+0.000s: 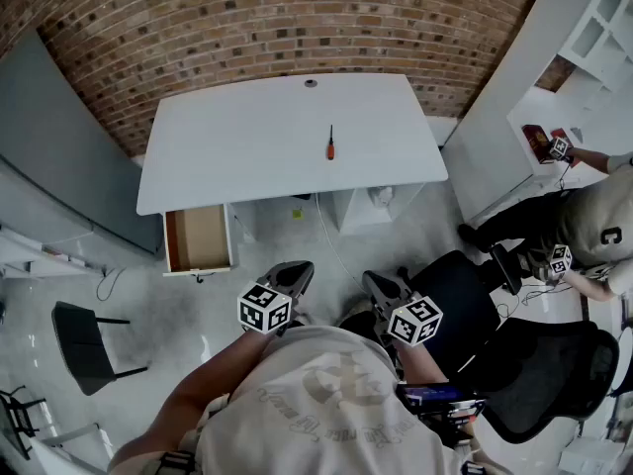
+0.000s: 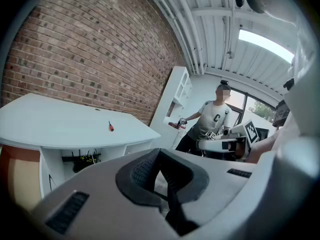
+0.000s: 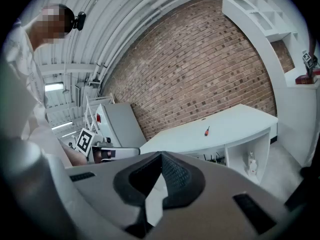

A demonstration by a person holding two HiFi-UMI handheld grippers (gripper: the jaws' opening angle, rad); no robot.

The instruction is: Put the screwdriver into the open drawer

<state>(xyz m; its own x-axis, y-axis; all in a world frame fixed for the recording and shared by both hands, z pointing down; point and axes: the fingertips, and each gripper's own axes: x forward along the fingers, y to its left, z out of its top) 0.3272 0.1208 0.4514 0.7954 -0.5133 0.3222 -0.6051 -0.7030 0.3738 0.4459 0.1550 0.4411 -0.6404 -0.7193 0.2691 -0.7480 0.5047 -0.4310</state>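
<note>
Orange-red plastic makes up the stubby handle of the small screwdriver (image 1: 330, 147), and a thin dark metal shaft runs from it toward the brick wall (image 1: 247, 28). It lies alone near the middle of the white tabletop (image 1: 247, 137), with nothing touching it. The open drawer (image 1: 201, 236), brown inside and white-fronted, is pulled out under the tabletop's left end, well apart from the tool. The left claw (image 1: 294, 273) and the right claw (image 1: 379, 285) hang close to the person's chest, far short of the tabletop. Each has its ribbed dark pads pressed together with nothing between them. The screwdriver should be light and fully rigid, so it will not sag or deform in a grip. Its round handle may roll on the smooth surface if nudged from the side, and the slim shaft would likely slip or pivot between the pads. The better hold looks to be across the thick handle near its middle, with the pads closing squarely on both sides. Carried that way it should hang steady and drop cleanly into the drawer.
</note>
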